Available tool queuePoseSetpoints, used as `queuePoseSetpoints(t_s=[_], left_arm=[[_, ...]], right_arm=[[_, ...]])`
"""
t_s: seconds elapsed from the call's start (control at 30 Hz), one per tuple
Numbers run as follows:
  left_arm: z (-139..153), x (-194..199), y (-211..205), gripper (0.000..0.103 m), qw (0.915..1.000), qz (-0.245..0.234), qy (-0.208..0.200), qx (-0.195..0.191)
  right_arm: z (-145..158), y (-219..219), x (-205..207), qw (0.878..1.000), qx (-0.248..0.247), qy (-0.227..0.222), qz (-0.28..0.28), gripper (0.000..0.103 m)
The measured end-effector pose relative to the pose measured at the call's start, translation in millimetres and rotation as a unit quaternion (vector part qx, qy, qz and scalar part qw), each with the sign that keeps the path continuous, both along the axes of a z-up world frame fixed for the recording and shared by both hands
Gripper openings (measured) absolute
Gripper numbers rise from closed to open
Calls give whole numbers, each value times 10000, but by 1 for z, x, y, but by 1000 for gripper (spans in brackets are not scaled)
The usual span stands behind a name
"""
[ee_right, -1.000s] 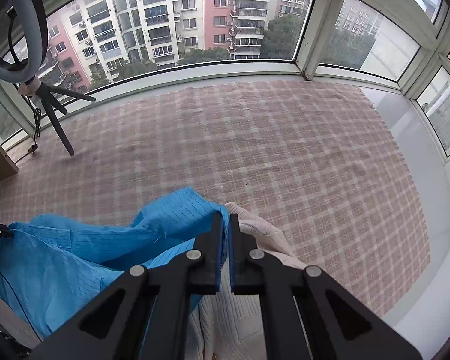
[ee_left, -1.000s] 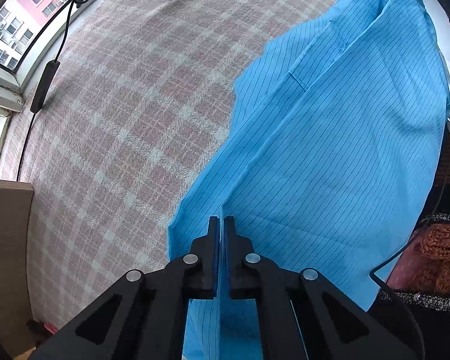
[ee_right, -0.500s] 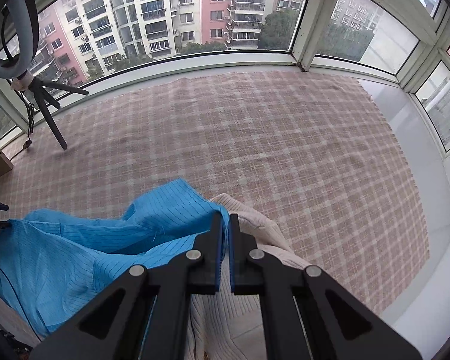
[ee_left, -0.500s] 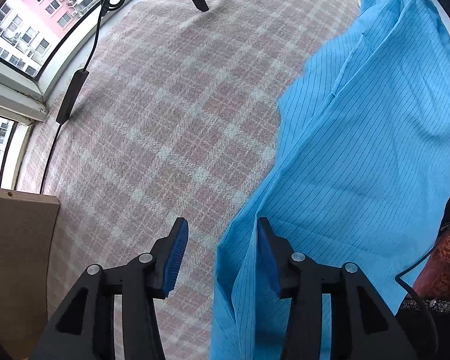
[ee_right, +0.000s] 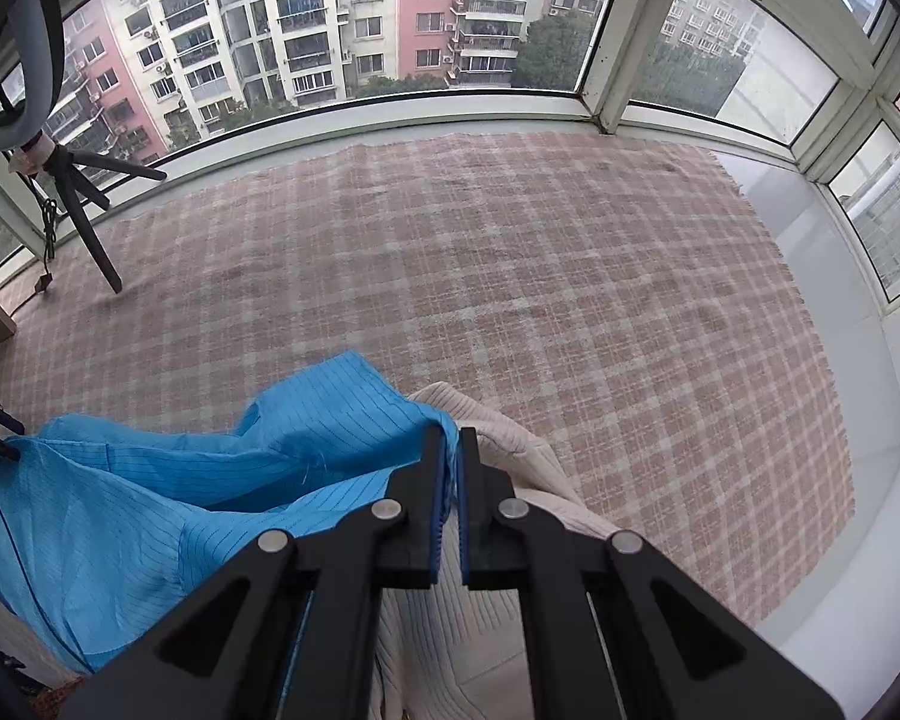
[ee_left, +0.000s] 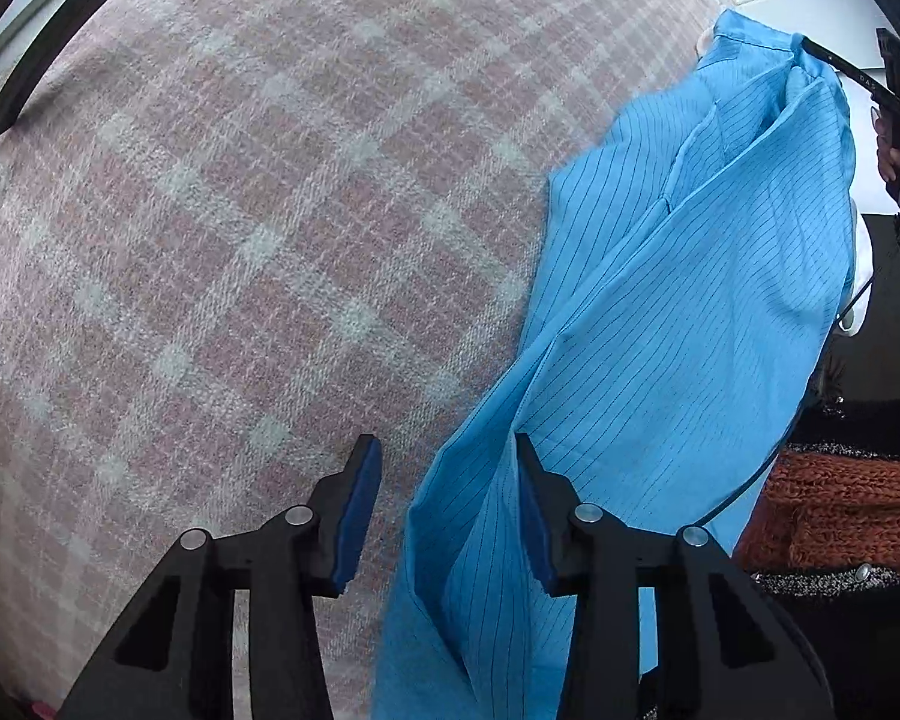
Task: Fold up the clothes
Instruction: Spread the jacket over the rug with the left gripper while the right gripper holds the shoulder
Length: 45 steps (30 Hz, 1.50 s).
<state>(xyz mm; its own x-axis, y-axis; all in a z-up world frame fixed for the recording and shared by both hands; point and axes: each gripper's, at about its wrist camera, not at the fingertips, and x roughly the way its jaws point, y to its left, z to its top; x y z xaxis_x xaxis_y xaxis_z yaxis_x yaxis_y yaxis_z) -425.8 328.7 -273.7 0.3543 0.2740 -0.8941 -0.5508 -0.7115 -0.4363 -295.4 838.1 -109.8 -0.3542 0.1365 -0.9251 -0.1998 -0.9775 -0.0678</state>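
With the right gripper [ee_right: 449,474] clamped on the blue shirt's [ee_left: 678,330] far corner, the left gripper [ee_left: 444,510], jaws closing around its near hem, should bite only 1 layer.

We are counting one blue pinstriped garment [ee_left: 678,312], one cream ribbed garment [ee_right: 504,630] lying beside it, and one pink plaid blanket [ee_right: 510,276] spreading beneath both. We are seeing two grippers, the left gripper [ee_left: 444,468] and the right gripper [ee_right: 450,456], each showing two fingers. We are counting one tripod [ee_right: 84,192] standing near the windows, and one orange knit piece [ee_left: 834,510].
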Motion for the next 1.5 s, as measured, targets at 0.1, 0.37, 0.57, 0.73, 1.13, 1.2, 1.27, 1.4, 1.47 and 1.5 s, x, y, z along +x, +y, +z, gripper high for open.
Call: queuePoseSetpoints(t_s=[0.1,0.37,0.57,0.73,1.13,1.2,1.27,1.4,1.47,1.5], left_arm=[[3,8,4,2,9999,50,96,4],[95,66,14,0,9867,197,1601,-175],[217,107,-131,1,9451,1025,2995,-808],[256,210,-143,1,9192,1124,3644,-985],[88,394,-46,1,9548,1260,2661,-406],[82,400,-44,1,9468,1549,2792,-406],[80,407,-45,5,9356,1786,3009,-464],[79,416,-43,10,9104,1978,3547,-793],[77,419,-38,10,9032,1998,3692,-895],[76,420,-33,10,8986,1955,3802,-986]], right_arm=[[2,-2,-2,10000,14,11,28,3],[34,-14,10,9990,-109,421,100,3],[101,-49,13,9890,-592,1263,500,3],[144,-75,52,9797,-527,1766,792,3],[51,-25,140,9941,-611,891,106,3],[46,-23,139,9949,-609,795,155,3],[44,-22,137,9950,-633,741,223,3],[48,-30,130,9944,-618,713,482,3],[51,-35,126,9936,-614,717,623,3],[52,-37,124,9930,-633,736,676,3]])
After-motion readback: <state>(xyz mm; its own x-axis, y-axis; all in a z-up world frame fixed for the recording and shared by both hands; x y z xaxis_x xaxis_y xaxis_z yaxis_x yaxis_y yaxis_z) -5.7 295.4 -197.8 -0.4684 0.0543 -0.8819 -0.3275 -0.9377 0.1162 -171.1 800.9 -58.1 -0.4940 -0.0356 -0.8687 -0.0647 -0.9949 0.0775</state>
